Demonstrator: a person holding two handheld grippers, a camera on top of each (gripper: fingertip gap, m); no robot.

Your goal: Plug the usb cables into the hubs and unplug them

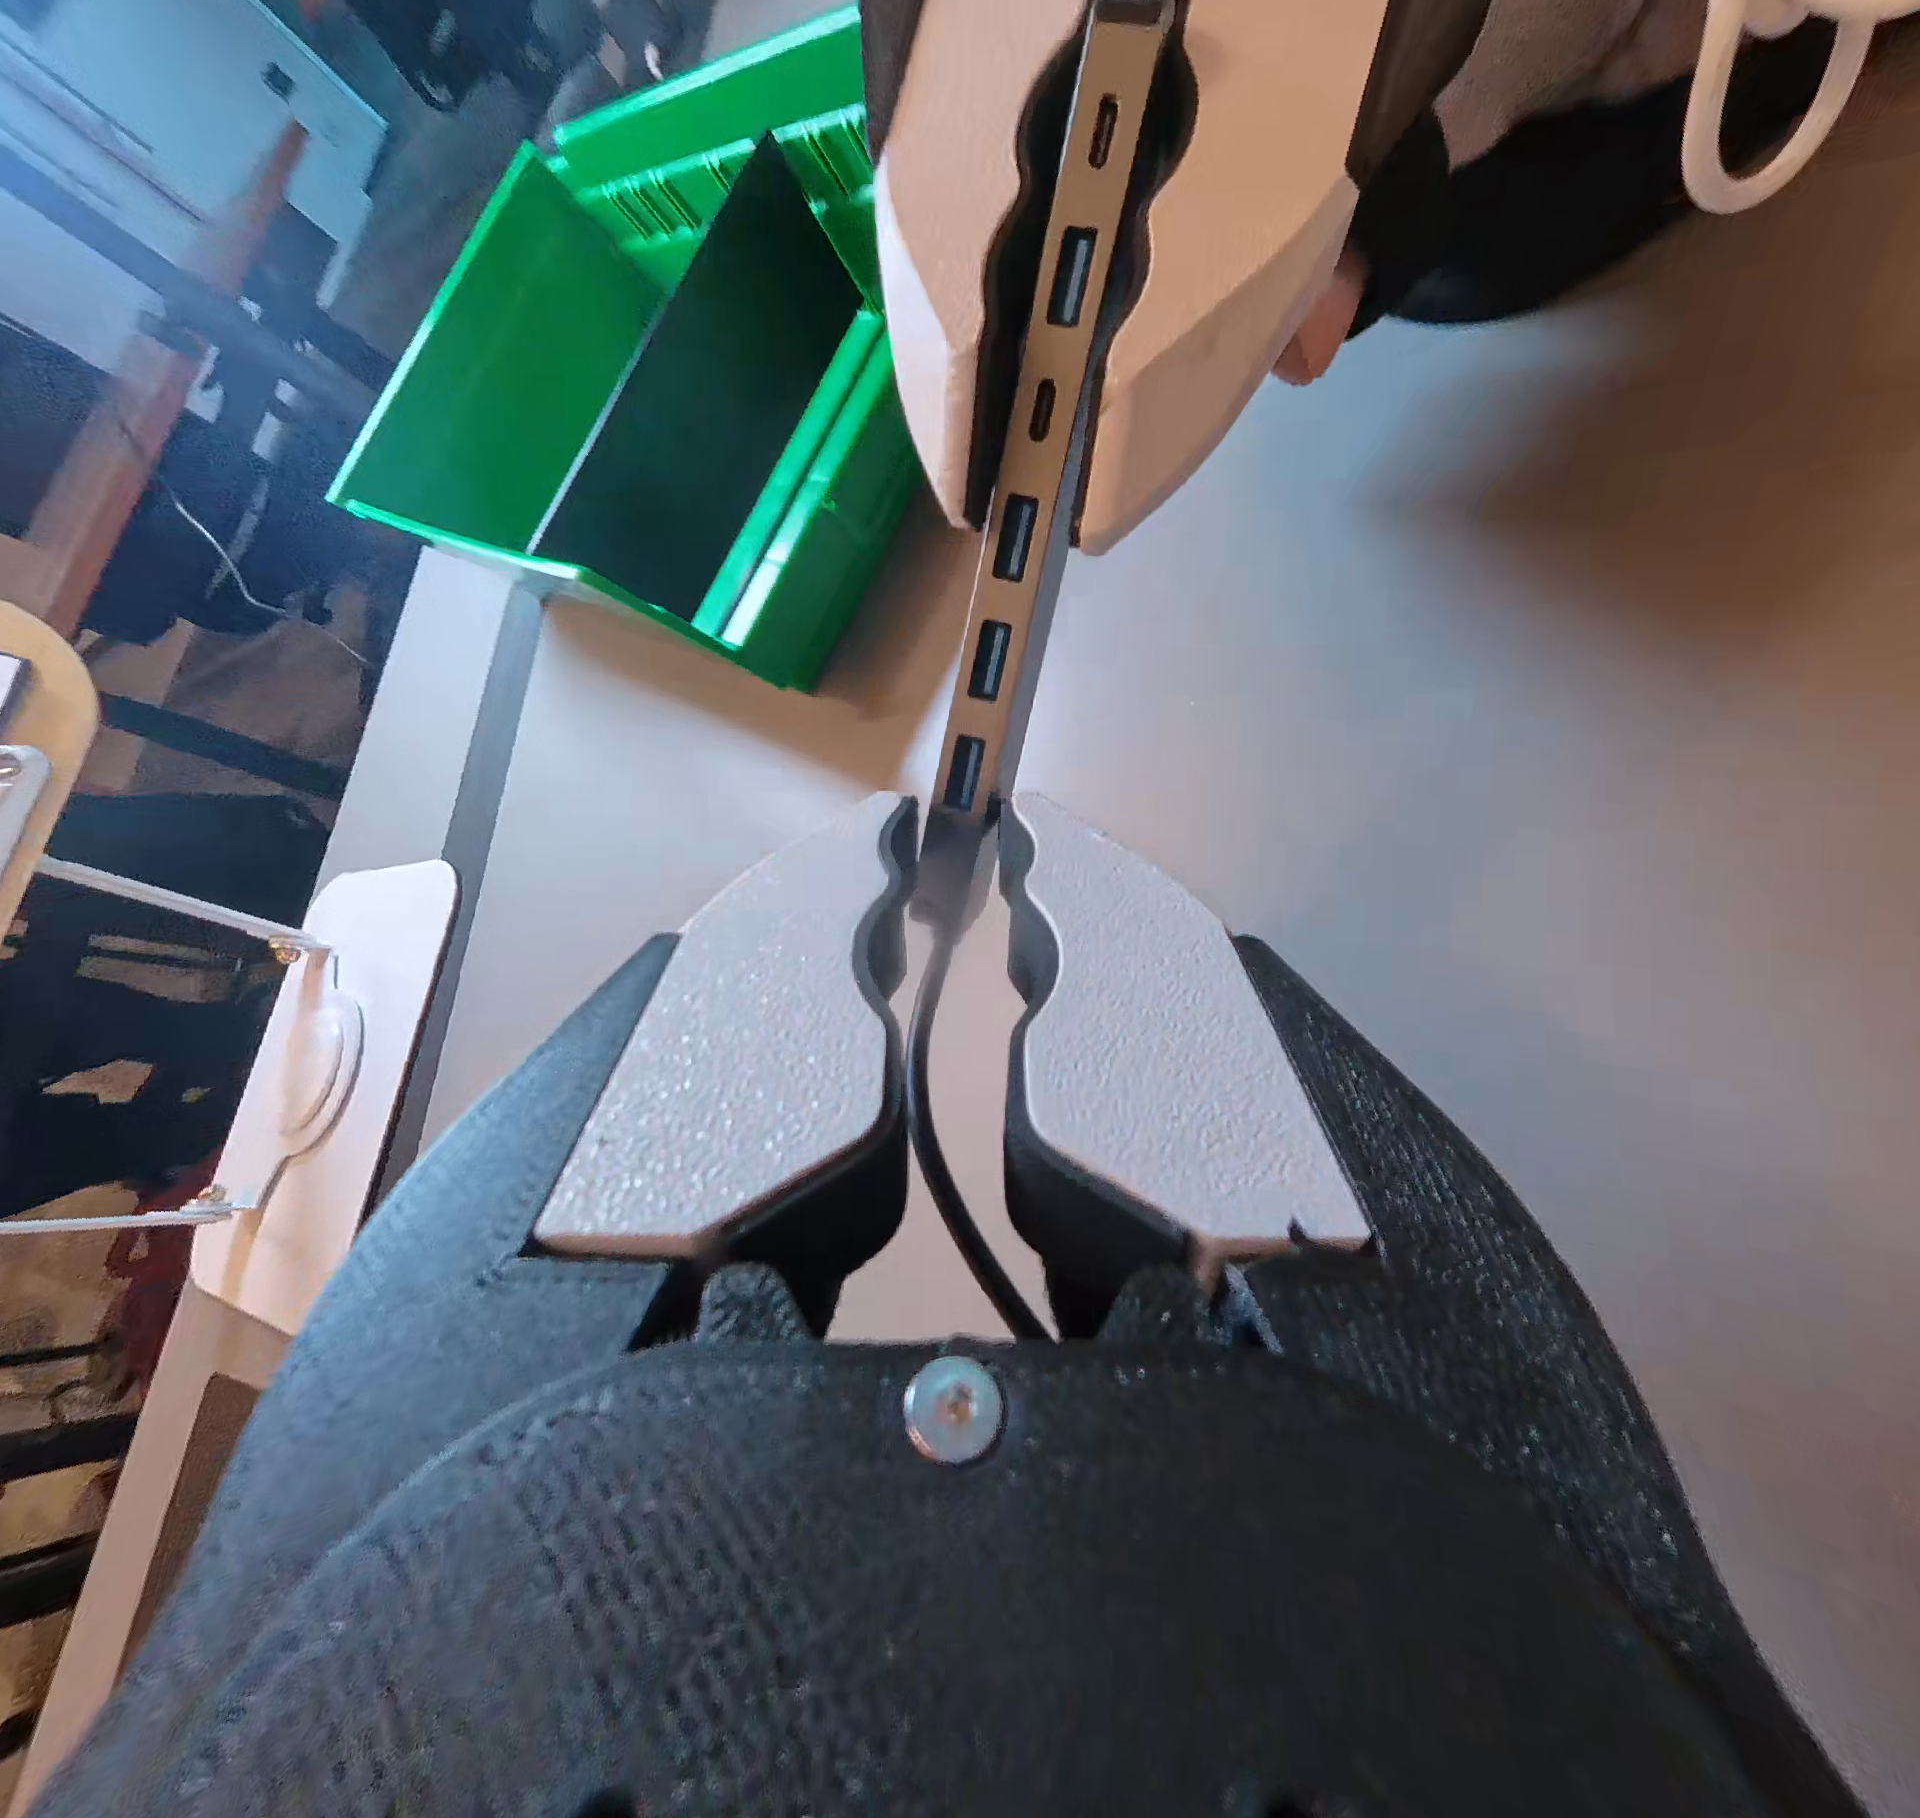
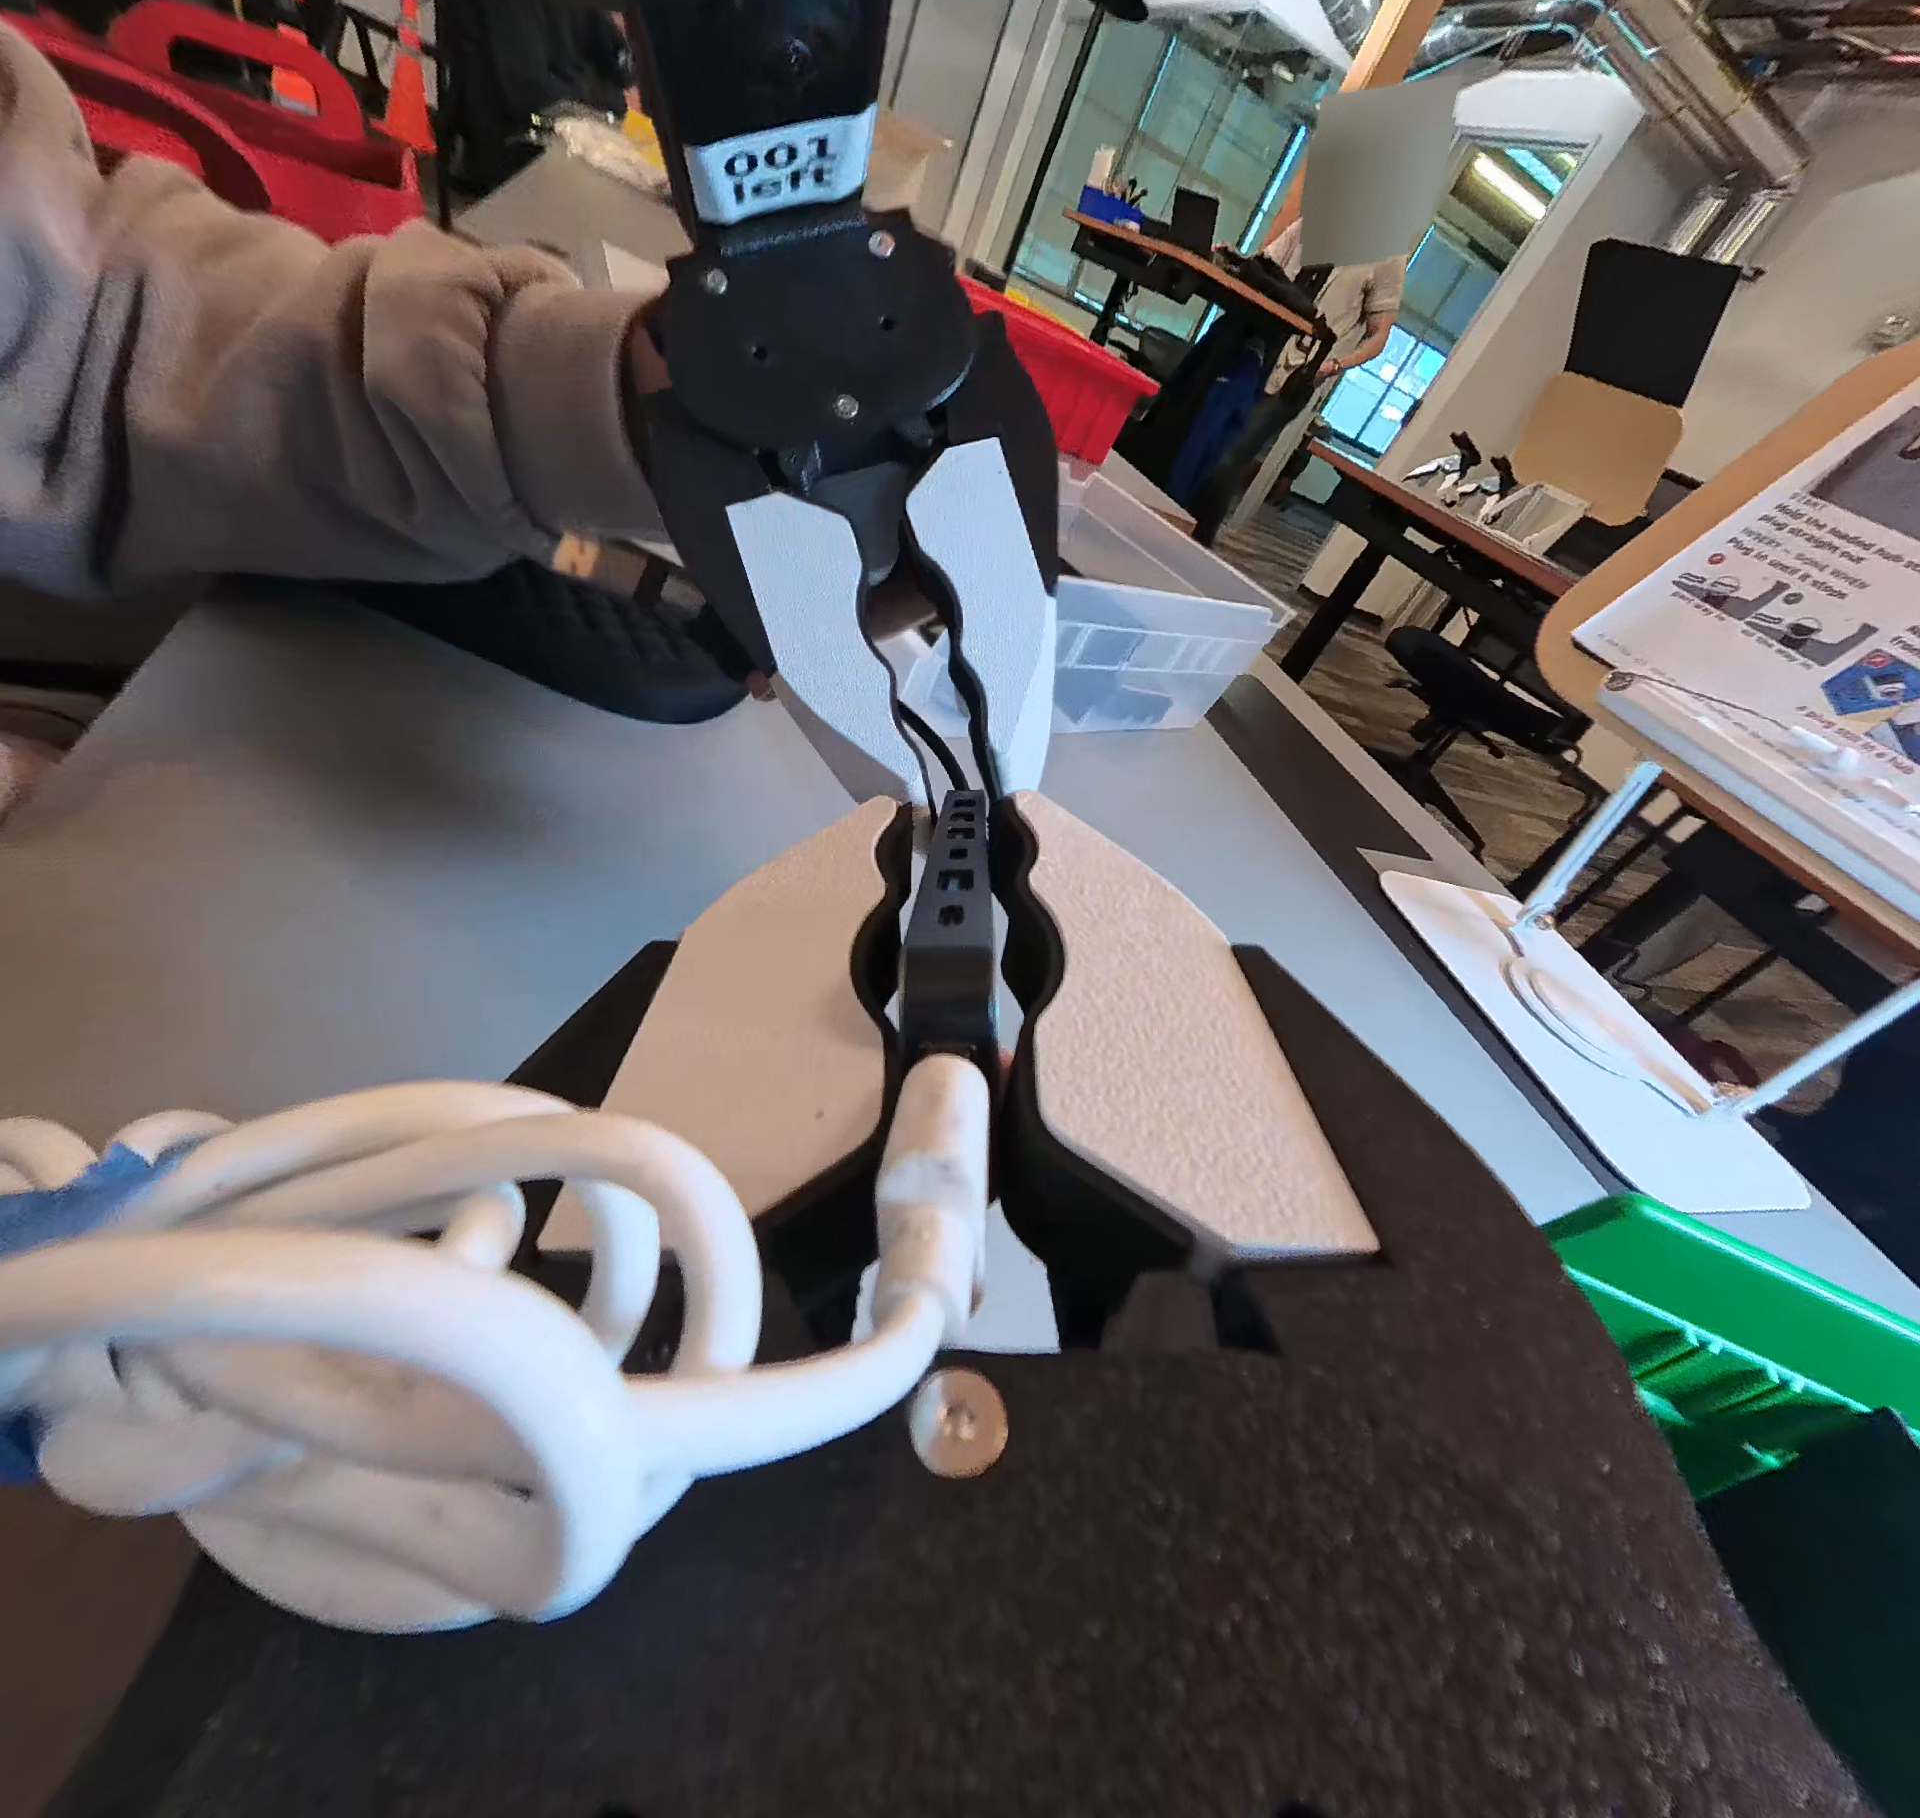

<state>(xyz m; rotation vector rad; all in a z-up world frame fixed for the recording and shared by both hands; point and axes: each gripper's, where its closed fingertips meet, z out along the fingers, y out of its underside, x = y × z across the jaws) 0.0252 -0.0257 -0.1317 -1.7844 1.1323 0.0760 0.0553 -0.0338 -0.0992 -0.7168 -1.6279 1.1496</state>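
Above the tabletop (image 1: 1455,729), my right gripper (image 1: 1029,521) fingers hold the hub (image 1: 1013,563) while my left gripper (image 1: 956,812) fingers pinch the black plug (image 1: 951,859) at its end port, so I judge a straight pull or push comes next.

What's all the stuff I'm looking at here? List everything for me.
USB hub: one, grey, held in the air between both claws.
Black cable: one, its plug at the hub's near end, in the left claw.
White cable: one, coiled, plugged into the hub's other end.
Green bin: one, on the table's far edge.
Clear plastic box: one, on the table.
Table: one, pale grey.
Instruction sheet on stand: one, at the right.
Left claw: shut on the black plug.
Right claw: shut on the hub.
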